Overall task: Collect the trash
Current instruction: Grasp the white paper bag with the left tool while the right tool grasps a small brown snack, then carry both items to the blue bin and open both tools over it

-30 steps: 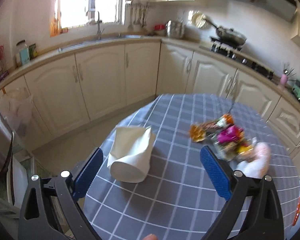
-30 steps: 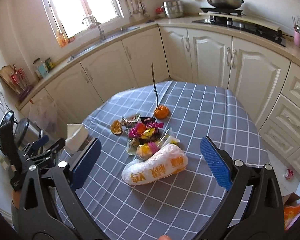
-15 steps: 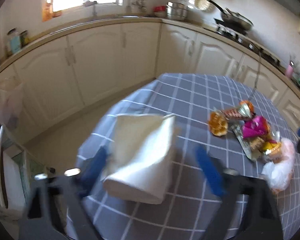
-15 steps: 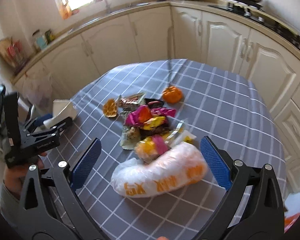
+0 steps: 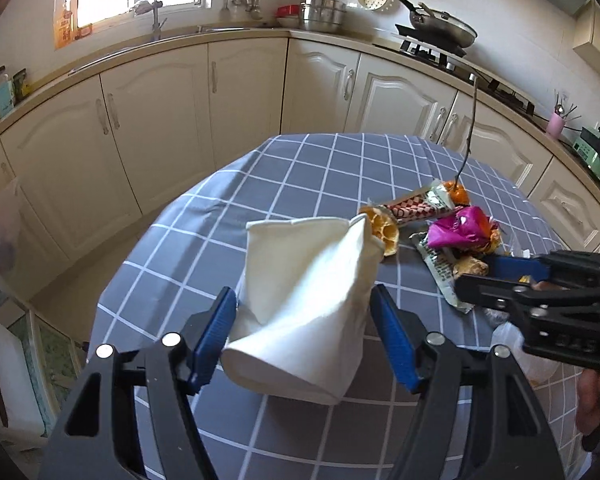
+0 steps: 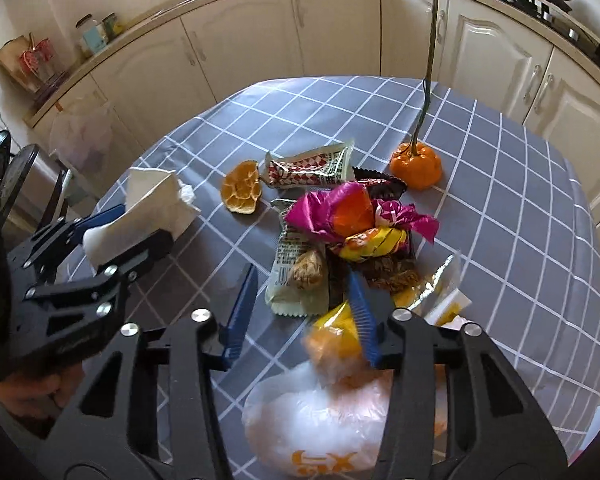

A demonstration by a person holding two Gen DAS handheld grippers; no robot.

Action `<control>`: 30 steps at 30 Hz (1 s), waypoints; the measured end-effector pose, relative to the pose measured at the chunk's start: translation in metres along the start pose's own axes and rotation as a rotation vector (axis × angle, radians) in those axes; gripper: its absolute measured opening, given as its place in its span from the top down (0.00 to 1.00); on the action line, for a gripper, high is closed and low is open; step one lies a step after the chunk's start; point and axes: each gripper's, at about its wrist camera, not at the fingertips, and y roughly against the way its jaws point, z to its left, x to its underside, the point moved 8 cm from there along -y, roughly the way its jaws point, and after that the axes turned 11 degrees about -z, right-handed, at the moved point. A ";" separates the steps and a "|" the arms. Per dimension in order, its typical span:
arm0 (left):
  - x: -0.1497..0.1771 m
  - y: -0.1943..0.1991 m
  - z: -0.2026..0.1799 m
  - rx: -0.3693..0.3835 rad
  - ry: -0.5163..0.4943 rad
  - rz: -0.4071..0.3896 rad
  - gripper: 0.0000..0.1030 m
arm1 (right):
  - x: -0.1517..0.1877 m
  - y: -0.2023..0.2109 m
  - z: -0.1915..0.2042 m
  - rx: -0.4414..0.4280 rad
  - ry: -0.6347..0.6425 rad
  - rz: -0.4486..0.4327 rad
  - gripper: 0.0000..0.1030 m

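1. Right gripper (image 6: 304, 274), nearest in the right wrist view: your fingers have just been closing and stand half shut. Between them are bare cloth, the corner of a pale green wrapper (image 6: 288, 280) and the blurred neck of the plastic bag (image 6: 320, 420). The left pad is clear of everything, so nothing is gripped yet.
   - Risk: the right pad rides on the bag's yellow-orange lump. If you close here, you may pinch only thin film or a wrapper corner, which slips free on the lift.
2. Left gripper (image 5: 302, 294): your fingers have been closing and now clamp the base of the white bag (image 5: 312, 264). It lies tilted on the bench (image 6: 520, 240), with its mouth pointing away towards the trash.
   - Risk: the bag is soft and its mouth looks partly collapsed. Squeeze harder and it folds, and nothing drops in.
3. Trash pile, just beyond the right fingers: a magenta wrapper (image 6: 328, 208), yellow and brown packets, and a red-and-white wrapper (image 6: 308, 166). It sits mid-bench, close beside the white bag's mouth.
   - Risk: dragging the plastic bag could scatter the loose pieces.
4. Orange peel (image 6: 242, 192), left of the pile and apart from it, is easy to miss.
5. Small orange fruit (image 6: 416, 166) with a tall upright stem, on the far side of the pile.
   - Risk: a nudge could topple or roll it.
6. Cabinets (image 6: 240, 40), well beyond the bench.
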 end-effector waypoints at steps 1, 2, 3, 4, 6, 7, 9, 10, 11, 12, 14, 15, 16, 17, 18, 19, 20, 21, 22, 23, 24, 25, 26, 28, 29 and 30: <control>0.000 0.000 -0.001 0.001 0.005 0.000 0.34 | 0.001 -0.001 0.000 -0.011 -0.013 0.001 0.70; 0.000 0.001 -0.001 0.008 0.012 0.000 0.35 | 0.000 -0.001 0.000 -0.017 -0.019 -0.006 0.76; -0.001 0.001 -0.003 0.016 0.018 0.000 0.35 | 0.001 0.000 0.001 -0.023 -0.021 -0.007 0.80; 0.000 0.001 -0.004 0.024 0.022 0.001 0.35 | 0.002 0.002 0.001 -0.036 -0.028 -0.010 0.80; 0.000 0.002 -0.006 0.028 0.026 0.000 0.36 | 0.001 0.010 0.000 -0.044 -0.034 -0.032 0.80; 0.001 0.003 -0.008 0.033 0.031 0.001 0.36 | 0.001 0.014 -0.001 -0.050 -0.038 -0.040 0.80; 0.002 0.006 -0.009 0.041 0.044 -0.001 0.36 | -0.001 0.023 0.001 -0.071 -0.048 -0.062 0.80; 0.003 0.009 -0.010 0.047 0.051 -0.001 0.37 | -0.001 0.028 0.000 -0.076 -0.050 -0.070 0.80; 0.003 0.010 -0.011 0.049 0.054 -0.003 0.37 | -0.002 0.033 0.000 -0.081 -0.054 -0.081 0.80; 0.002 0.013 -0.011 0.054 0.060 -0.006 0.37 | -0.004 0.038 0.000 -0.088 -0.060 -0.093 0.80; -0.001 0.021 -0.014 0.067 0.073 -0.022 0.37 | -0.007 0.053 -0.002 -0.102 -0.077 -0.127 0.80; -0.002 0.024 -0.014 0.070 0.074 -0.028 0.37 | -0.010 0.058 -0.003 -0.102 -0.080 -0.138 0.80; -0.004 0.029 -0.016 0.073 0.074 -0.037 0.37 | -0.012 0.067 -0.005 -0.106 -0.086 -0.156 0.80; -0.007 0.033 -0.019 0.075 0.073 -0.045 0.37 | -0.013 0.075 -0.007 -0.109 -0.093 -0.170 0.80; -0.010 0.036 -0.021 0.078 0.072 -0.049 0.37 | -0.015 0.086 -0.010 -0.112 -0.102 -0.193 0.80; -0.013 0.041 -0.026 0.083 0.067 -0.057 0.37 | -0.016 0.093 -0.013 -0.112 -0.107 -0.208 0.80; -0.016 0.046 -0.031 0.087 0.059 -0.064 0.37 | -0.017 0.101 -0.017 -0.113 -0.116 -0.225 0.80; -0.020 0.050 -0.035 0.090 0.052 -0.070 0.37 | -0.017 0.109 -0.021 -0.114 -0.126 -0.240 0.80; -0.024 0.057 -0.043 0.096 0.040 -0.085 0.38 | -0.017 0.119 -0.027 -0.115 -0.141 -0.259 0.80; -0.027 0.063 -0.050 0.103 0.031 -0.096 0.45 | -0.016 0.126 -0.032 -0.109 -0.148 -0.272 0.80; -0.031 0.069 -0.059 0.117 0.025 -0.105 0.45 | -0.016 0.133 -0.036 -0.098 -0.149 -0.284 0.80; -0.034 0.073 -0.065 0.126 0.024 -0.112 0.45 | -0.015 0.141 -0.043 -0.088 -0.155 -0.296 0.80; -0.037 0.077 -0.072 0.137 0.016 -0.118 0.45 | -0.014 0.149 -0.051 -0.082 -0.169 -0.309 0.80; -0.041 0.084 -0.092 0.156 -0.006 -0.129 0.45 | -0.009 0.164 -0.066 -0.063 -0.191 -0.334 0.80; -0.042 0.086 -0.100 0.167 -0.013 -0.131 0.45 | -0.007 0.171 -0.072 -0.056 -0.200 -0.344 0.80; -0.042 0.088 -0.107 0.177 -0.019 -0.132 0.45 | -0.003 0.178 -0.080 -0.049 -0.213 -0.354 0.80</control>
